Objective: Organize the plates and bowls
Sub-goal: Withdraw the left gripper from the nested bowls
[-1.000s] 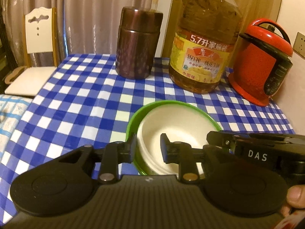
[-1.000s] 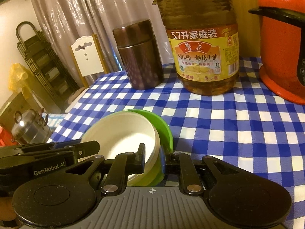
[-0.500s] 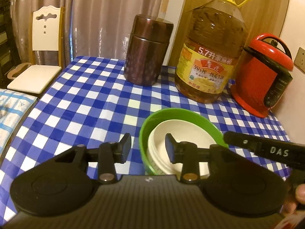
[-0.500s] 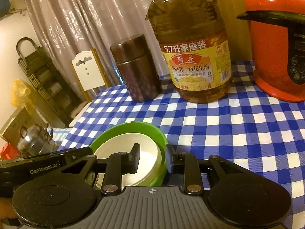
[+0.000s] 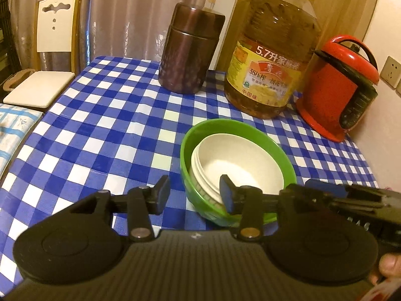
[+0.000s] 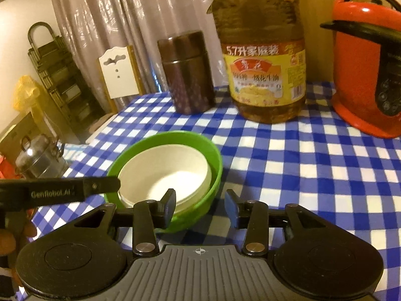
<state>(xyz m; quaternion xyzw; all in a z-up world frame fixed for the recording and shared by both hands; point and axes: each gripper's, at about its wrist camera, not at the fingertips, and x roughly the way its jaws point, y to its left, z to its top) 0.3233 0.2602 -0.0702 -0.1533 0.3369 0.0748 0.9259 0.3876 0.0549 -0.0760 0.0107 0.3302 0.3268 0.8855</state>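
Where a second ago pads pinched the bowl rims, left view: left tool half-wide, jaws just opened, released, green bowl at 1 o'clock on worktop, white bowl nested. Right view: right tool likewise freed, bowls at 11 o'clock.

The left gripper and the right gripper have just been opening. Nothing is pinched between either pair of jaws.

Warm, dim indoor light gives both views an orange cast. Fisheye bending curves the frame edges, with dark corners. Soft glare sits on the oil bottle; fine detail looks slightly soft.
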